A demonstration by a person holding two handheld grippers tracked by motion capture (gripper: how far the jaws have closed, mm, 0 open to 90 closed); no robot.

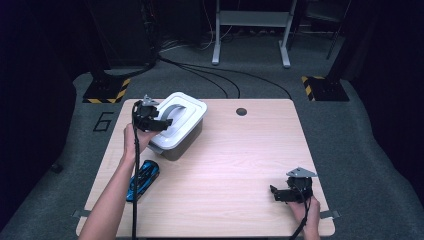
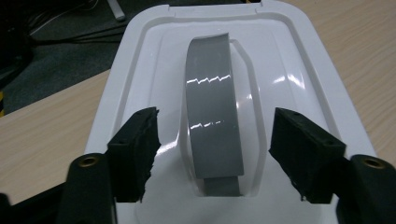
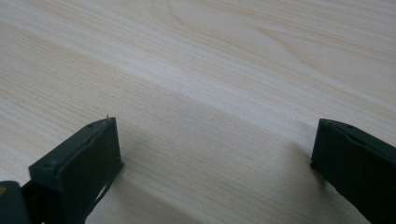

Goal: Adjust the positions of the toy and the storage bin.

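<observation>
At about ten o'clock on the bench (image 1: 240,165) sits the white-lidded box (image 1: 186,131), and my left tongs (image 2: 215,154) hover over its lid, jaws apart on either side of the grey handle (image 2: 212,112), not quite touching it, I think. My right tongs (image 3: 215,158) rest at four o'clock, wide open over bare wood, holding nothing. A blue toy car (image 1: 142,179) lies at eight o'clock.
</observation>
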